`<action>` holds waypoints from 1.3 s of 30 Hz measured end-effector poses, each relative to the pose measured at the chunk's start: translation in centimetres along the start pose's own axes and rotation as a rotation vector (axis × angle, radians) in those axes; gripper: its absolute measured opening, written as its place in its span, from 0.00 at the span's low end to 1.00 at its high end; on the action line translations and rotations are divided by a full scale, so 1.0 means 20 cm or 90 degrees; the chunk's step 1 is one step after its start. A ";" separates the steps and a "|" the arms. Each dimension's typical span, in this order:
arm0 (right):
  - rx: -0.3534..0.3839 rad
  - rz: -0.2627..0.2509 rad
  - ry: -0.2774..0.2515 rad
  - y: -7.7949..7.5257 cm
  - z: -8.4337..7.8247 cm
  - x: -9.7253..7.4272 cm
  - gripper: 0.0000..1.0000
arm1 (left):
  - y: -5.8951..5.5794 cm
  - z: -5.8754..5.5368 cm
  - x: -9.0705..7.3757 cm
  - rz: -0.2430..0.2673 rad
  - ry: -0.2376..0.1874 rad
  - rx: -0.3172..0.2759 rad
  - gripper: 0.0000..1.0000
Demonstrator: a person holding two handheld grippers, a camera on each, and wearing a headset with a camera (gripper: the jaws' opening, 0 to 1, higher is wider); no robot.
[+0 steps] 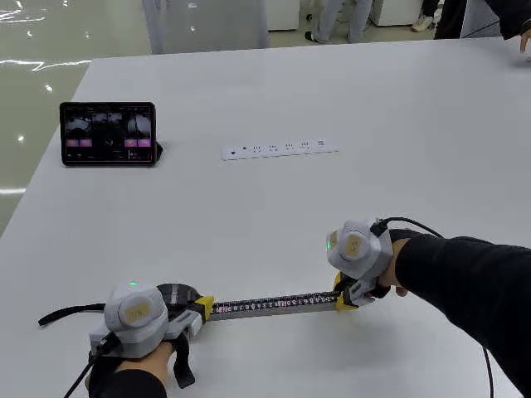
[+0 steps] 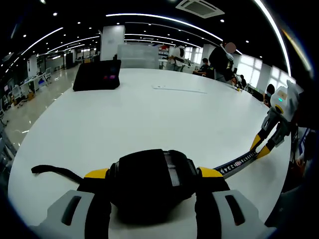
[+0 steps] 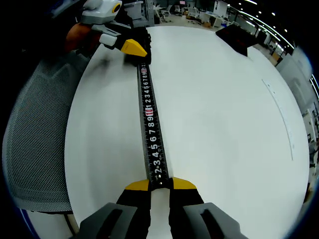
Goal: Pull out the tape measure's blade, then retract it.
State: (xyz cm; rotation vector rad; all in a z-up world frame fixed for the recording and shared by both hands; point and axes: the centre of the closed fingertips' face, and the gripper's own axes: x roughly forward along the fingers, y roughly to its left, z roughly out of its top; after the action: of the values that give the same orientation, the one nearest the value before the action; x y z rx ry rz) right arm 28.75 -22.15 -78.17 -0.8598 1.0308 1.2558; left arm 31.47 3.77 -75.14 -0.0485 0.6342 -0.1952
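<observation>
White counter [image 1: 290, 91]. Black tablet [image 1: 108, 133], propped near the left edge. White power strip [image 1: 279, 149], mid-counter. Left hand-held gripper [image 2: 152, 174], jaws clamped on the black tape measure case [image 2: 149, 194] by the near edge. Right hand-held gripper [image 3: 159, 184], jaws pinched narrow on the end of the numbered blade [image 3: 149, 119], which lies extended and flat between both.

The left gripper [image 1: 197, 310] clamps the black tape measure [image 1: 177, 296] on the white table [image 1: 249, 224], and a black strap [image 1: 66, 313] trails off on the side away from the right gripper [image 1: 343, 300]. The blade [image 1: 274, 304] lies drawn out flat between the two grippers, its far end pinched in the right one's yellow tips. Well beyond the left gripper stands a lit tablet [image 1: 108, 133] — and farther across, beyond the gap between the grippers, lies a white power strip [image 1: 279, 149].
</observation>
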 end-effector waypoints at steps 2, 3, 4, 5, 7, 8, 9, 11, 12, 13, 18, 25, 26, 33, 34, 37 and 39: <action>0.001 0.001 0.004 0.00 0.00 0.00 0.09 | 0.00 0.00 0.00 0.000 0.001 -0.001 0.65; 0.001 0.001 0.005 0.00 0.00 0.00 0.09 | 0.00 0.00 0.00 -0.001 0.001 -0.001 0.65; 0.001 0.001 0.006 0.00 0.00 0.00 0.09 | 0.00 0.00 0.00 -0.001 0.002 -0.001 0.65; 0.003 0.002 0.007 0.00 0.00 0.00 0.09 | 0.00 0.00 0.00 -0.001 0.002 -0.002 0.65; 0.023 0.005 -0.003 0.00 0.01 0.00 0.10 | 0.00 0.00 0.00 0.000 0.003 -0.002 0.65; 0.024 0.007 -0.003 0.00 0.01 0.00 0.10 | 0.00 0.00 0.00 0.000 0.003 -0.002 0.65; 0.027 0.007 -0.005 0.00 0.02 0.00 0.10 | 0.00 0.00 0.00 -0.001 0.003 -0.003 0.65; 0.016 0.006 -0.002 0.00 0.02 0.01 0.10 | 0.00 -0.01 0.00 -0.001 0.003 -0.003 0.65; 0.017 0.006 -0.001 0.00 0.03 0.01 0.10 | 0.00 -0.01 0.00 -0.001 0.003 -0.002 0.65; 0.016 0.006 0.000 0.00 0.03 0.01 0.10 | 0.00 -0.01 0.00 -0.001 0.004 -0.003 0.65; 0.011 0.004 0.004 0.00 0.04 0.02 0.10 | 0.00 -0.01 0.01 -0.001 0.008 -0.007 0.66; 0.012 0.003 0.007 0.00 0.05 0.02 0.10 | 0.00 -0.02 0.01 -0.002 0.010 -0.010 0.66; 0.013 0.003 0.008 0.00 0.05 0.02 0.10 | 0.00 -0.02 0.01 -0.002 0.010 -0.010 0.66; 0.011 0.000 0.007 0.01 0.06 0.02 0.10 | 0.00 -0.03 0.01 -0.004 0.011 -0.011 0.66; 0.010 0.000 0.008 0.01 0.06 0.02 0.10 | 0.00 -0.03 0.01 -0.004 0.012 -0.012 0.66; 0.010 -0.001 0.010 0.01 0.06 0.02 0.10 | 0.00 -0.03 0.01 -0.004 0.012 -0.012 0.66; 0.007 -0.001 0.009 0.01 0.07 0.02 0.10 | 0.00 -0.03 0.01 -0.004 0.013 -0.012 0.66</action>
State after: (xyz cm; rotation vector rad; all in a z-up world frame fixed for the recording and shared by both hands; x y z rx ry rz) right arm 28.73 -20.73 -78.17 -0.8622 1.0473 1.2438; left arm 31.29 3.78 -75.72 -0.0664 0.6563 -0.1962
